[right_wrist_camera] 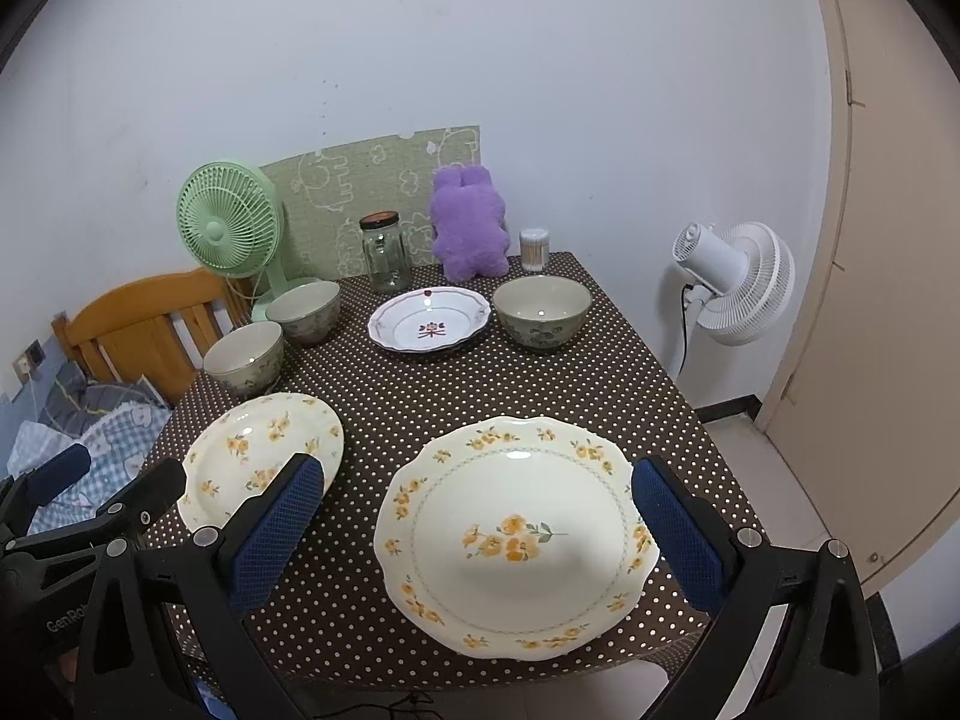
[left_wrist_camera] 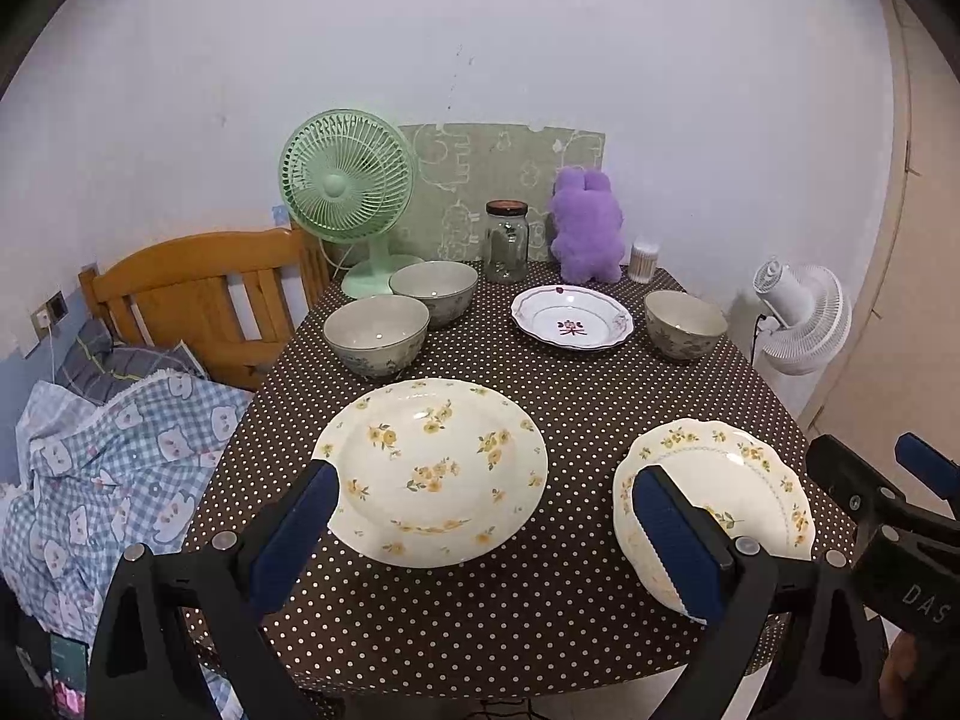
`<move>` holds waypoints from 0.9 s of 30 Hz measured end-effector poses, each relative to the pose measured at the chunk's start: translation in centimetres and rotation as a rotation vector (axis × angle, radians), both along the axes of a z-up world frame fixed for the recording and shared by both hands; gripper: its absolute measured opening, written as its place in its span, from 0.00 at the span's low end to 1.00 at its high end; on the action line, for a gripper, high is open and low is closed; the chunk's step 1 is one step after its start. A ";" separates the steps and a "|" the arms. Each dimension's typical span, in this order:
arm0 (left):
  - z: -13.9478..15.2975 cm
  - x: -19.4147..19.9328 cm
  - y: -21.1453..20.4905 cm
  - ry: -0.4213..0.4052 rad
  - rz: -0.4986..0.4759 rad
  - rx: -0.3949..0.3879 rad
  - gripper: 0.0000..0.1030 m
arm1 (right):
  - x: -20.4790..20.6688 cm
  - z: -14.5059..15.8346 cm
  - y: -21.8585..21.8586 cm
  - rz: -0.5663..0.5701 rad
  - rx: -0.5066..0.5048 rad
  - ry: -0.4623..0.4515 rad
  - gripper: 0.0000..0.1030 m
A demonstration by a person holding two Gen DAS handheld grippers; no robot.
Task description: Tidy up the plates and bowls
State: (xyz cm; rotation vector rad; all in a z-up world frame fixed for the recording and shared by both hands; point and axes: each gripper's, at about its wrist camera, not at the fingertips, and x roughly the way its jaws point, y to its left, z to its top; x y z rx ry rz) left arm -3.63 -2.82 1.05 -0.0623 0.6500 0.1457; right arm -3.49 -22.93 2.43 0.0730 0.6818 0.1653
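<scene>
- Six dishes sit apart on the dotted table [left_wrist_camera: 480, 630]; nothing is stacked, so the sorting looks unstarted.
- Near edge: a round plate [left_wrist_camera: 429, 471] on the left and a scalloped plate [right_wrist_camera: 516, 534] on the right, both with yellow flowers, lying side by side and not touching.
- Farther back, a small red-marked plate [left_wrist_camera: 572, 318] lies mid-table, with one bowl [left_wrist_camera: 685, 323] just to its right.
- Two more bowls sit close together at the back left: the front bowl [left_wrist_camera: 377, 333] and the rear bowl [left_wrist_camera: 434, 290]; whether they touch is unclear.
- The left gripper [left_wrist_camera: 486, 534] hovers over the round plate, jaws spread wide, holding nothing.
- The right gripper [right_wrist_camera: 477, 531] hangs over the scalloped plate, likewise spread and empty.
- Left to do, by my reading: stack the three plates and nest the three bowls.
- Behind stand a green fan [left_wrist_camera: 345, 180], a jar [left_wrist_camera: 507, 240], a purple plush [left_wrist_camera: 585, 222] and a small container of sticks [left_wrist_camera: 644, 261].
</scene>
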 end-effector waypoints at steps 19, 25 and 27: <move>0.0 -0.5 -0.7 -0.023 -0.003 0.012 0.96 | -0.4 -0.1 -0.1 0.008 0.002 -0.008 1.00; 0.1 -0.7 -0.7 -0.027 -0.003 0.013 0.96 | -0.4 -0.1 0.0 0.008 0.002 -0.008 1.00; 0.1 -0.7 -0.7 -0.027 -0.003 0.012 0.96 | -0.3 -0.1 -0.1 0.008 0.001 -0.008 1.00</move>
